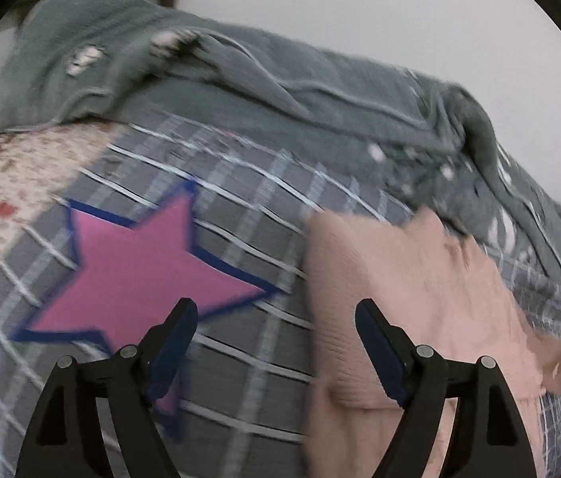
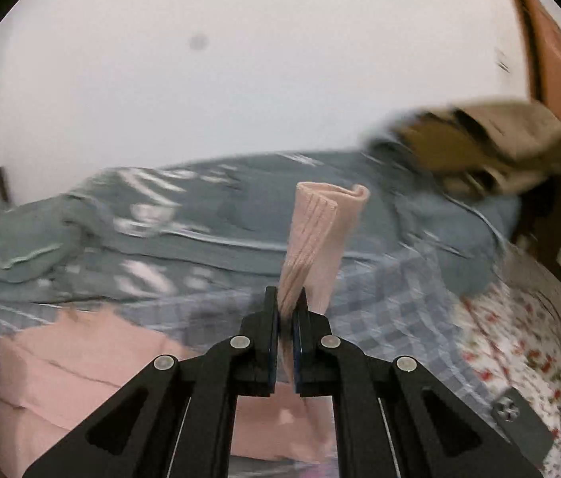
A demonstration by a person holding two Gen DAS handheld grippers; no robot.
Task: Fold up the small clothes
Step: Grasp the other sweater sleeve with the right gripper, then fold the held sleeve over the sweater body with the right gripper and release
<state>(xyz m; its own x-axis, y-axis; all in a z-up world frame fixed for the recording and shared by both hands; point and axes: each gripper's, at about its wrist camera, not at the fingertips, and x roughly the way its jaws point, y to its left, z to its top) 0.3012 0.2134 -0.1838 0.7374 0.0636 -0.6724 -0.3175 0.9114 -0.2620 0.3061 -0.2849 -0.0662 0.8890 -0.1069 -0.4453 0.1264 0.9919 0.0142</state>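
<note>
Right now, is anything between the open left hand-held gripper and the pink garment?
Nothing visible. The left hand-held gripper hovers open over the plaid bedsheet; the pink garment lies under its right finger, unobstructed.

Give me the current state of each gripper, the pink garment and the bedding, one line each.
Left gripper: open, empty, over the plaid sheet beside the garment.
Right gripper: shut on a ribbed edge of the pink garment, lifted upright.
Pink garment: mostly lying flat on the plaid sheet, one part raised.
Plaid sheet: spread flat.
Grey-green quilt: rumpled, bunched along the wall.
</note>
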